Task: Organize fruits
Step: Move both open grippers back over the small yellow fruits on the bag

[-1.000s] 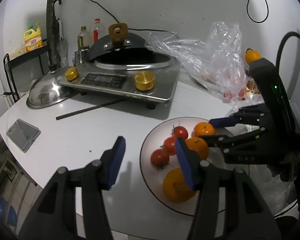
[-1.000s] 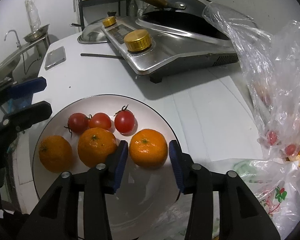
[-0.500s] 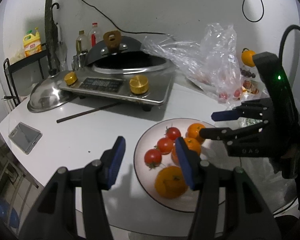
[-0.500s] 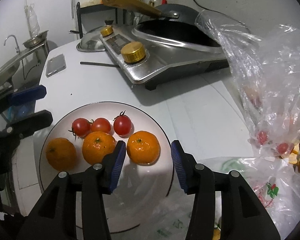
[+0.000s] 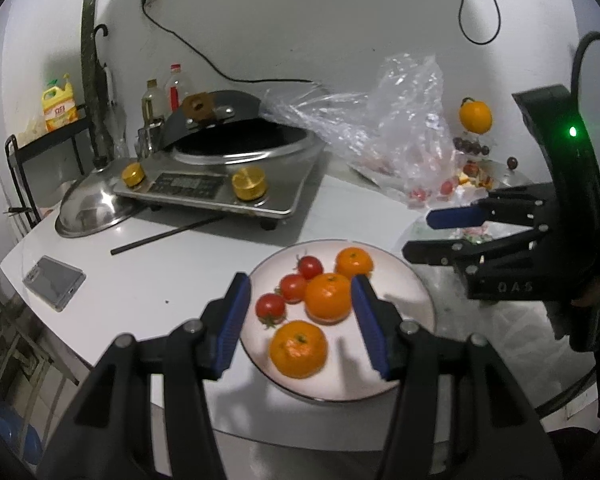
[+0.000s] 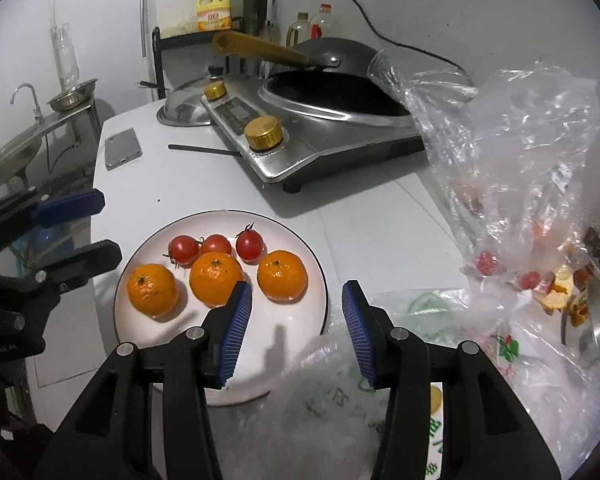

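The right gripper [image 6: 296, 328] has backed off the plate [image 6: 300, 354], its fingers spread and empty, leaving the third orange [image 6: 282, 275] resting near the plate's right rim beside two other oranges and three cherry tomatoes [image 6: 216, 245]. The left gripper [image 5: 300, 320], also open and holding nothing, hovers over the plate at the table's front edge. More fruit probably waits in the plastic bag [image 6: 520, 184] at the table's right edge.

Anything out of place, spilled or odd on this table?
Nothing spilled. The plate holds three oranges and three tomatoes in tidy rows. The oddities: a phone and one chopstick lie loose beside the cooker, and more tomatoes sit in the crumpled bag.
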Motion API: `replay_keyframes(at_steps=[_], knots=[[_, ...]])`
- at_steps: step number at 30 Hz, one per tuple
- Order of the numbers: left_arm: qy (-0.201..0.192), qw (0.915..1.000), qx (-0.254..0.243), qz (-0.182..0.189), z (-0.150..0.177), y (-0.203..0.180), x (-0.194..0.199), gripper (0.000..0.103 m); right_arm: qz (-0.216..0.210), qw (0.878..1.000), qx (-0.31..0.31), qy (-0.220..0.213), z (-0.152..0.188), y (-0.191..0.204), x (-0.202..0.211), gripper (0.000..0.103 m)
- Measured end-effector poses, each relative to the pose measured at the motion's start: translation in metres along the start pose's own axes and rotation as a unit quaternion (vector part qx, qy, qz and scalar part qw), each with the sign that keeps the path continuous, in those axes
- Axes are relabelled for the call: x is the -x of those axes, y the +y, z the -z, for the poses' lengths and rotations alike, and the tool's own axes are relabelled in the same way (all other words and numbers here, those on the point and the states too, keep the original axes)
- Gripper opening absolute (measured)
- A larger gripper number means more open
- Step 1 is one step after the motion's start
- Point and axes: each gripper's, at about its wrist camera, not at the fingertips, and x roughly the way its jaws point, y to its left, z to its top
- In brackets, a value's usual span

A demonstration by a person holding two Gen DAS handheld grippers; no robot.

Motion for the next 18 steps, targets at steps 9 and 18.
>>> replay_keyframes(at_steps=[9, 18], knots=[[-0.013, 0.9998, -0.012, 0.007, 0.002, -0.027, 0.024, 0.054, 0.007, 1.000, -0.010, -0.021, 0.016, -0.003, 0.039, 0.050], [-0.015, 0.9990, -0.036, 0.022, 0.004, -0.063, 0.038, 0.054, 0.018, 0.999, -0.023, -0.043, 0.037, -0.011, 0.078, 0.050]])
